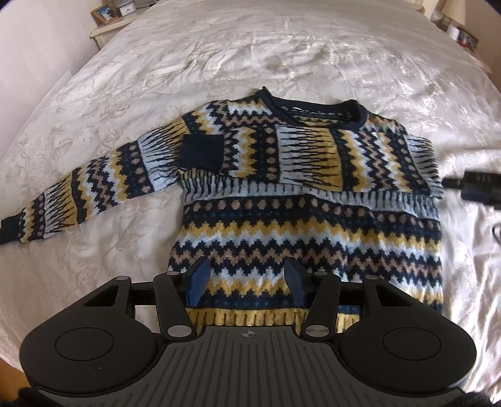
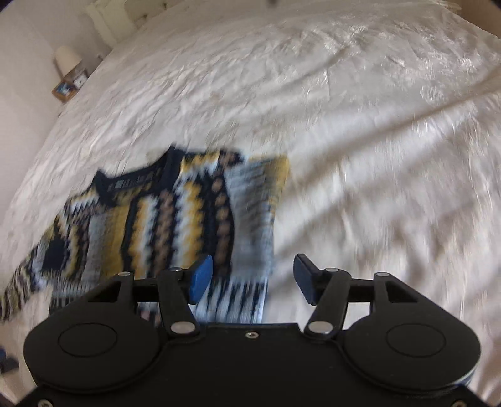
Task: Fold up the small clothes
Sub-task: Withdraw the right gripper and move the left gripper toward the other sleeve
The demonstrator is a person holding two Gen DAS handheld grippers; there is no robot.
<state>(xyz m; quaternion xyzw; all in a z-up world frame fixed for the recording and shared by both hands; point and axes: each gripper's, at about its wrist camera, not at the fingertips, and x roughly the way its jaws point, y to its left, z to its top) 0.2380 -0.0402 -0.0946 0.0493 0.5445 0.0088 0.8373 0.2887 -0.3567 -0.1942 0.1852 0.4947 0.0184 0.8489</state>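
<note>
A patterned knit sweater (image 1: pixel 307 216) in navy, yellow, white and tan lies flat on the white bedspread (image 1: pixel 250 56). Its right sleeve is folded across the chest, the navy cuff (image 1: pixel 202 153) resting on the body. Its left sleeve (image 1: pixel 78 194) stretches out to the left. My left gripper (image 1: pixel 247 281) is open and empty, above the sweater's lower hem. My right gripper (image 2: pixel 252 278) is open and empty, beside the sweater's right edge (image 2: pixel 175 225); that view is motion-blurred. The right gripper also shows at the right edge of the left wrist view (image 1: pixel 476 184).
A bedside table with a framed picture (image 1: pixel 105 14) and a clock stands at the far left corner. Another bedside table with a lamp (image 1: pixel 454 12) stands at the far right. The bedspread reaches the near edges on both sides.
</note>
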